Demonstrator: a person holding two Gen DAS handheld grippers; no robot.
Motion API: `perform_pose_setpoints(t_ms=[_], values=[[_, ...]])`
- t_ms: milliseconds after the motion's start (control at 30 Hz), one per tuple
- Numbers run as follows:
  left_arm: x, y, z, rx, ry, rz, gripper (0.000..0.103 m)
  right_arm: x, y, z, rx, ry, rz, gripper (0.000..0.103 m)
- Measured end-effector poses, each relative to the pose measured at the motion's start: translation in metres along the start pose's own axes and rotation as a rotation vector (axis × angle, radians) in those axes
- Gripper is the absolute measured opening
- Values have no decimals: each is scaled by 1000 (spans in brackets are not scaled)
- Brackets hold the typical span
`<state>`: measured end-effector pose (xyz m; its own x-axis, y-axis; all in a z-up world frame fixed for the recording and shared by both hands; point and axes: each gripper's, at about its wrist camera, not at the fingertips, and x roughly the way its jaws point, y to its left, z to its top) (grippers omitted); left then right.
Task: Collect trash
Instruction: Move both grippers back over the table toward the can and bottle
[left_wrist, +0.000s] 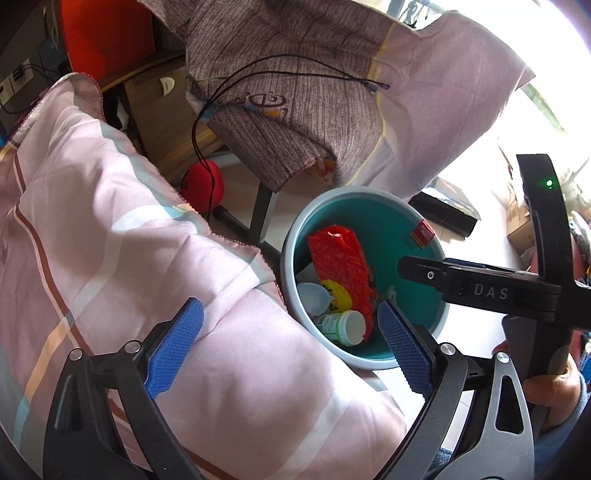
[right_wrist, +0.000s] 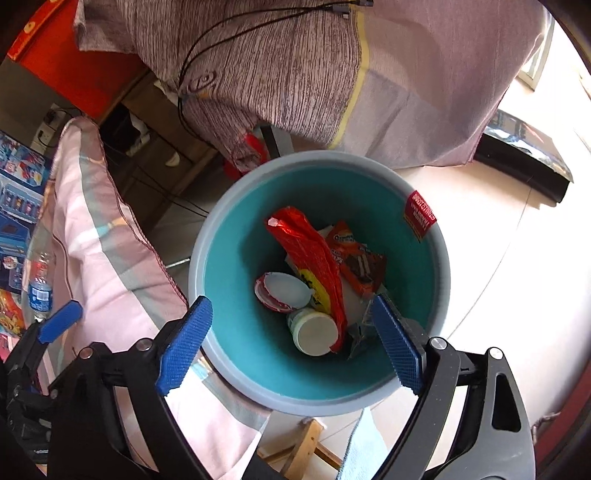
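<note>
- Closest in on the right wrist view, the right gripper (right_wrist: 290, 330) with its blue ribbed pads is spread wide, nothing between the fingers, and it hangs right over the mouth of the bin
- The left gripper (left_wrist: 290, 341) is just as wide apart and empty, one blue pad over the pink striped quilt (left_wrist: 110, 229), the other over the bin's near rim
- From the left wrist camera the right gripper's black body crosses in from the right, a hand wrapped round its handle
- Just beyond the fingers stands the round teal plastic bin with a grey rim (right_wrist: 229, 206), on pale floor and tight against the quilt's edge
- Inside it, nearest: a small white-capped pale green bottle (right_wrist: 314, 334) lying on its side, touching a round white lid with a red edge (right_wrist: 282, 291)
- A crumpled red and yellow snack bag (right_wrist: 314, 258) leans across the middle, and an orange biscuit wrapper (right_wrist: 360, 264) lies just beside it
- A red label (right_wrist: 419, 214) sticks to the bin's inner wall at the far right
- Beyond the bin, a grey-brown ribbed cloth (right_wrist: 258, 66) drapes down with a thin black cable (right_wrist: 236, 33) across it
- Off to the left, past the quilt, a clear water bottle with a blue label (right_wrist: 40, 288) stands upright
</note>
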<state>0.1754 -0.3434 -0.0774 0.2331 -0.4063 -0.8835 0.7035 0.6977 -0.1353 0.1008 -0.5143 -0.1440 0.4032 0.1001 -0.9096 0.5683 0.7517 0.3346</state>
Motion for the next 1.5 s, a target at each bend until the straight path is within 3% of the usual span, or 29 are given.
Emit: perform_pose_setpoints(t_ms=[267, 567, 833, 1133, 1500], values=[[-26, 29, -16, -60, -35, 17, 98, -11, 28, -11, -39, 0, -6, 86], [-68, 79, -50, -152, -95, 47, 98, -26, 95, -30, -137, -14, 27, 86], [-113, 136, -90, -246, -154, 122, 99, -17, 189, -45, -306, 53, 64, 86], [-149, 222, -140, -342, -171, 275, 99, 8, 307, -64, -488, 173, 96, 86], [-175, 327, -168, -480, -179, 342, 99, 40, 421, -53, -545, 231, 86, 86]])
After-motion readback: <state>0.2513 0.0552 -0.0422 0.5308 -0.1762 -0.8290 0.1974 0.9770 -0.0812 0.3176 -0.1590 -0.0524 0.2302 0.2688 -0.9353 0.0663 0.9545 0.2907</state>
